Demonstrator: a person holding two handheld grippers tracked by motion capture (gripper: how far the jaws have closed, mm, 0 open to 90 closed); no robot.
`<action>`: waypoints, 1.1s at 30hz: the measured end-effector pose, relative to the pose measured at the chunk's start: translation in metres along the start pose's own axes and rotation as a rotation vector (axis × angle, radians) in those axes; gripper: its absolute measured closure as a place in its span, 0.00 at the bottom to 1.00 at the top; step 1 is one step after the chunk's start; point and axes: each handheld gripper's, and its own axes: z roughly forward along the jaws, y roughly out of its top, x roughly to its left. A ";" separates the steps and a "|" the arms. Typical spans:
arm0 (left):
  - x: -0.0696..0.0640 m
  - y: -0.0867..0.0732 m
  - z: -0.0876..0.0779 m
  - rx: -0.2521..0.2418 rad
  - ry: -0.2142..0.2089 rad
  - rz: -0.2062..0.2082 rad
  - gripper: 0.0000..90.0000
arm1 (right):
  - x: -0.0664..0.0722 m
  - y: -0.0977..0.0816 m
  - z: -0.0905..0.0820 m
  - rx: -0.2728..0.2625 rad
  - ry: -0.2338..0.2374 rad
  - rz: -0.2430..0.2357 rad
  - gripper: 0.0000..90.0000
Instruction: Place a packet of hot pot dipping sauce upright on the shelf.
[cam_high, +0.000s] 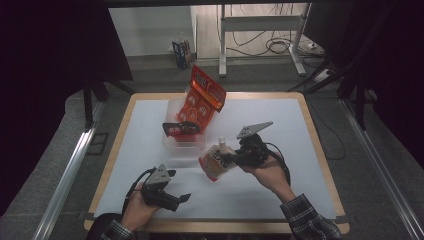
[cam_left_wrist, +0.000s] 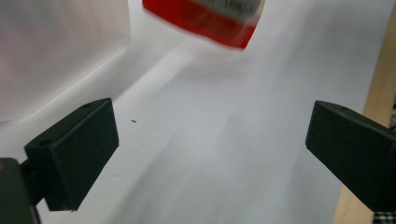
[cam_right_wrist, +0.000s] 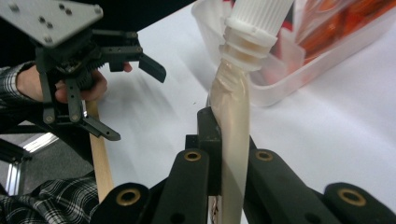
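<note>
Left gripper (cam_high: 181, 198) rests low over the table (cam_high: 280, 200), jaws wide apart, nothing between them. Centre: a clear tub (cam_high: 176, 144) already holds a tall red bag (cam_high: 202, 102), leaning out over the rim. Right gripper (cam_high: 231, 159) is clamped on the pouch (cam_high: 216, 161) just below its white cap (cam_right_wrist: 258, 23), lifted just beside the tub. We judge packing partly done; the pouch has yet to go in. The bag's print is unreadable and the tub's contents sit half hidden.

Dim room, grey floor (cam_high: 55, 150), metal desk frame (cam_high: 260, 35), cables (cam_high: 277, 46)
</note>
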 end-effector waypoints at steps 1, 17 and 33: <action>0.000 0.000 0.000 0.006 0.006 0.006 0.02 | -0.001 0.001 -0.004 -0.007 -0.004 0.001 0.98; 0.001 -0.002 0.002 0.027 0.056 0.046 0.00 | -0.020 0.025 -0.022 -0.073 -0.056 -0.023 0.98; -0.002 -0.003 0.005 0.055 0.065 0.076 0.00 | -0.026 0.066 0.005 -0.101 -0.033 -0.107 0.98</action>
